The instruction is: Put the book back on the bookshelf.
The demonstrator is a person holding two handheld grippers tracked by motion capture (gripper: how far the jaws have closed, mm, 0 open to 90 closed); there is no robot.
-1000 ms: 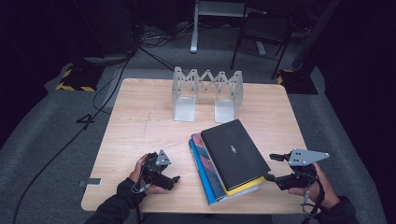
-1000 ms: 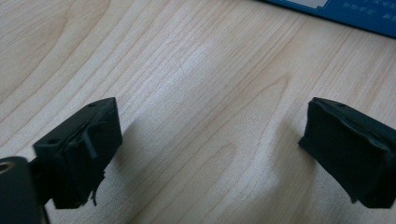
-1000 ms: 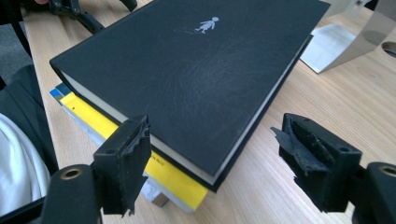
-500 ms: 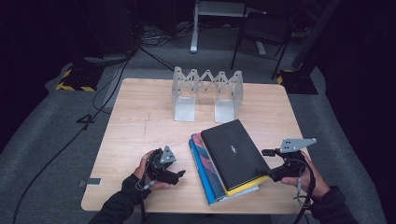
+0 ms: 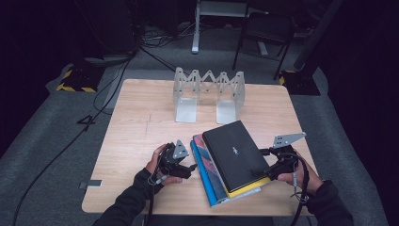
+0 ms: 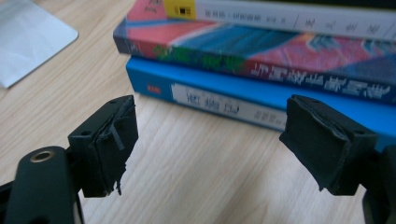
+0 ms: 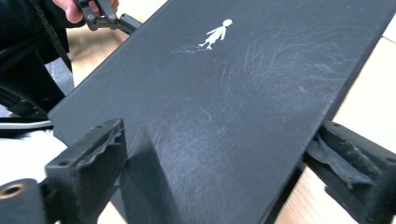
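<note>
Now the right gripper [image 5: 264,165] has just been opening, jaws wide around the black book [image 5: 236,154] topping the stack at the table's [image 5: 141,113] near edge; the left gripper [image 5: 189,168], narrowing but open, faces the blue book [image 6: 261,95].

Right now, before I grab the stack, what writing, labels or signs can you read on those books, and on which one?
Black book, top cover: a small white walking figure, no words.
Yellow-and-white spine: a line of print, too blurred to read.
Colourful book, spine: green lettering, blurred, unreadable.
Blue book, spine: a white label with dark characters and a small red mark, both too blurred to read.
No legible word or number.
</note>
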